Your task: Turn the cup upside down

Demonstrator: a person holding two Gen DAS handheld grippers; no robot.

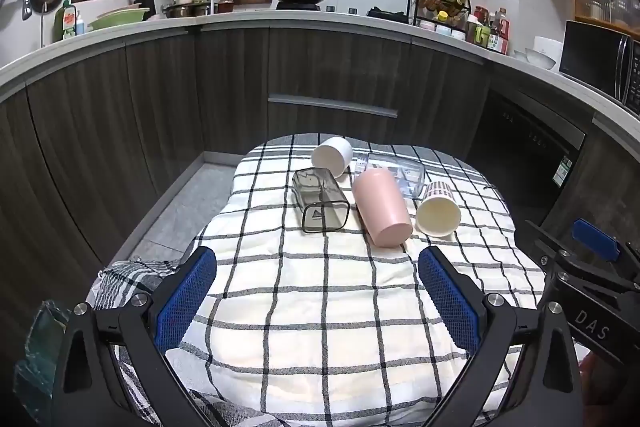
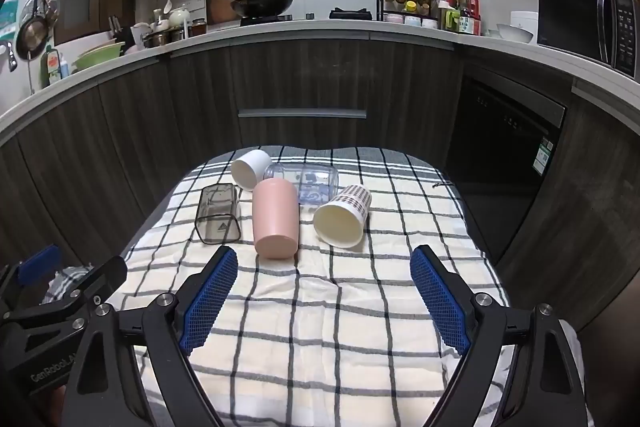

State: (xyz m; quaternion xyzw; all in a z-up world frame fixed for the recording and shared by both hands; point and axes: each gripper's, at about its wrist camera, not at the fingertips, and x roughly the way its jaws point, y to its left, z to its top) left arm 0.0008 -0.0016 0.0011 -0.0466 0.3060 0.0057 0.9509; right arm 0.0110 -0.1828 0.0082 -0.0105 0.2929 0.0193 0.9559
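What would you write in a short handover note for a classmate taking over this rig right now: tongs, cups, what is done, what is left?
Left tongs: open, empty, hovering over the checked cloth.
Right tongs: open, empty, short of the cups.
All five cups lie on their sides at the far end of the cloth: white cup, smoky square cup, pink cup, clear printed cup, plaid cup. The pink cup lies closest to the tongs.
Done: nothing flipped yet.
Left: grasp a cup and set it mouth down.

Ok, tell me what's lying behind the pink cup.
Behind the pink cup lies a clear printed cup on its side, with a white cup to its left. The pink cup covers the clear cup's near lower part.
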